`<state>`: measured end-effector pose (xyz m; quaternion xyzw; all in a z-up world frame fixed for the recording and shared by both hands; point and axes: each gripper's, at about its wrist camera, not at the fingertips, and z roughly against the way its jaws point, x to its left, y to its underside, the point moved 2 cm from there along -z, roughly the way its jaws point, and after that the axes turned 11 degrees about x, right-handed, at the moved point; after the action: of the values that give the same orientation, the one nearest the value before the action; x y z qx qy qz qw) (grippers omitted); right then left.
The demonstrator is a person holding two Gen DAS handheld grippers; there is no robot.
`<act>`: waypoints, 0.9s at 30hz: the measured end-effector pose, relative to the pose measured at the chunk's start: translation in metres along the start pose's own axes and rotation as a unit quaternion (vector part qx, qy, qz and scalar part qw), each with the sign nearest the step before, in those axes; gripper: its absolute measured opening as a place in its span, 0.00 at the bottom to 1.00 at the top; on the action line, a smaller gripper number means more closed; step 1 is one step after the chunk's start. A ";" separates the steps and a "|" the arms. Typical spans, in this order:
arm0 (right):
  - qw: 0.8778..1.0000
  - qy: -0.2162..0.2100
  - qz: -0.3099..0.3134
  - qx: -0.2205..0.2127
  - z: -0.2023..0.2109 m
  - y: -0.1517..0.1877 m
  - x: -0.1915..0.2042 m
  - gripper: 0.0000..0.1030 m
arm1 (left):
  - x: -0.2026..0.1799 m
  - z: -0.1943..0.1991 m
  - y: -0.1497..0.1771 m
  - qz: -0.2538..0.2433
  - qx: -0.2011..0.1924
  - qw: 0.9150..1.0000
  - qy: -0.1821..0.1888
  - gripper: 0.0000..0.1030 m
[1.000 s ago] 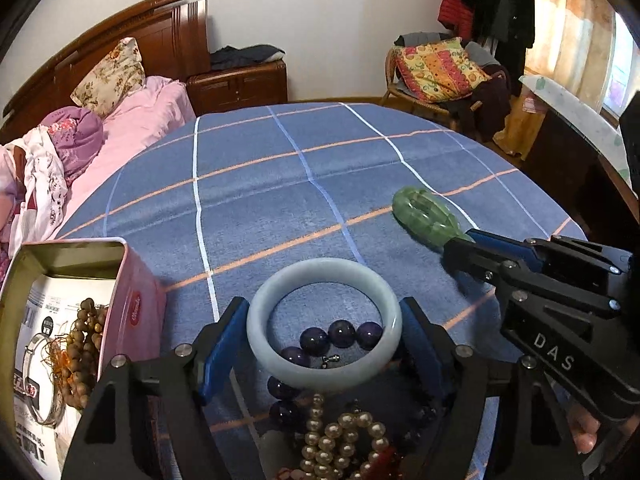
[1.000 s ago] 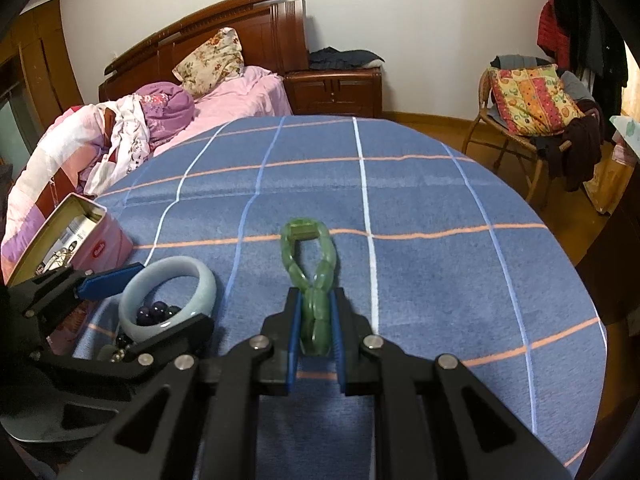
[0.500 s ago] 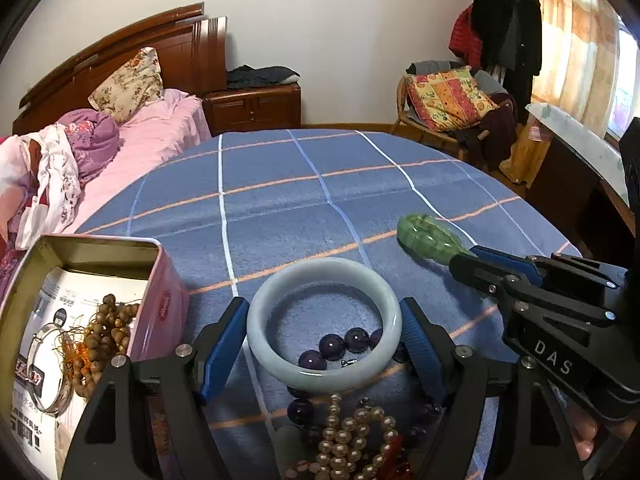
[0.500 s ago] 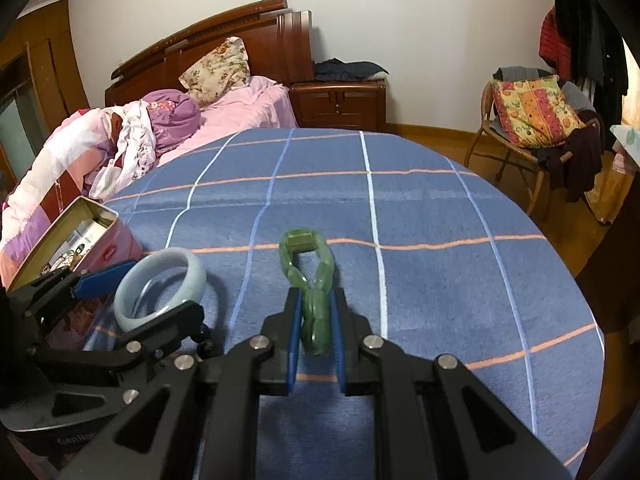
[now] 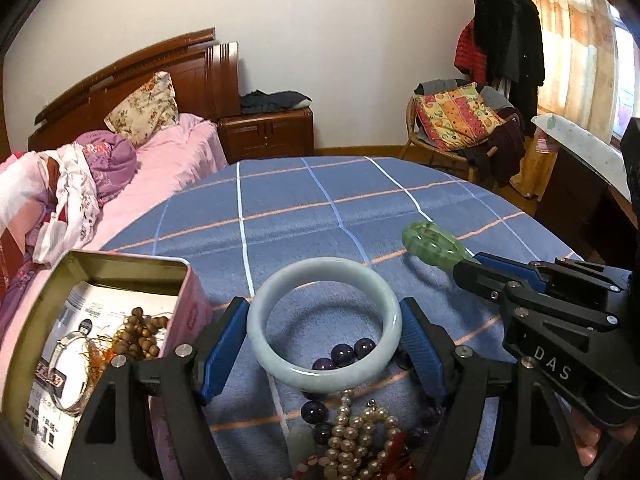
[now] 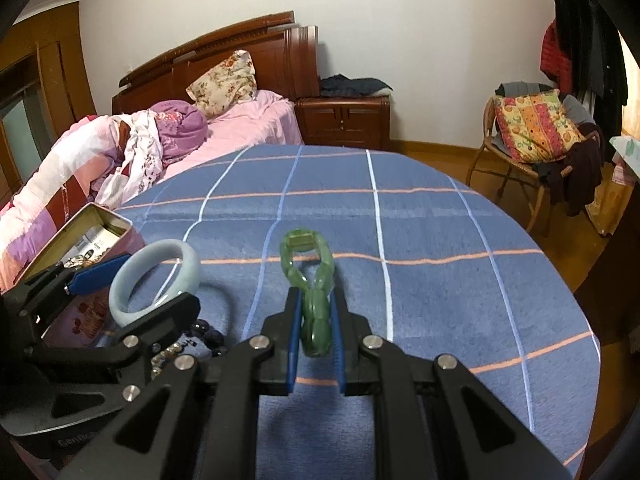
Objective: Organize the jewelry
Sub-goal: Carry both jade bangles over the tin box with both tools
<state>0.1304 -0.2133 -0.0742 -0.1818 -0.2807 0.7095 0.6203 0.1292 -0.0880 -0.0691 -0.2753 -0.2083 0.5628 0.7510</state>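
At frame centre, the left gripper [image 5: 324,340] clamps a pale, rigid, slippery jade bangle [image 5: 324,320] across its width; the right gripper [image 6: 316,328] pinches a green linked-stone bracelet [image 6: 308,276].

I'm in a home bedroom: a wooden-headboard bed [image 6: 224,80] with pink bedding, a dark wooden nightstand [image 6: 346,120], a clothes-draped wicker chair [image 6: 532,148].

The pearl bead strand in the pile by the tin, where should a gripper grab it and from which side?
Judging from the left wrist view, pinch the pearl strand across its upper loop, from above: it lies limp and flat, tangled with purple beads, so lift slowly.
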 end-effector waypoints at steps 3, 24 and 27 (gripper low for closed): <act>1.000 0.003 0.010 -0.010 0.003 0.000 0.005 0.16 | 0.001 0.004 0.001 0.004 -0.005 1.000 0.000 0.74; 0.998 0.007 0.049 -0.045 0.014 0.001 0.035 0.16 | 0.018 0.030 -0.001 0.033 -0.042 0.999 -0.010 0.74; 0.997 0.002 0.055 -0.050 0.020 -0.001 0.041 0.16 | 0.023 0.037 -0.002 0.040 -0.049 0.998 -0.011 0.74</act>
<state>0.1123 -0.1762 -0.0540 -0.2294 -0.3045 0.7268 0.5712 0.1138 -0.0598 -0.0400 -0.3138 -0.2324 0.5845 0.7112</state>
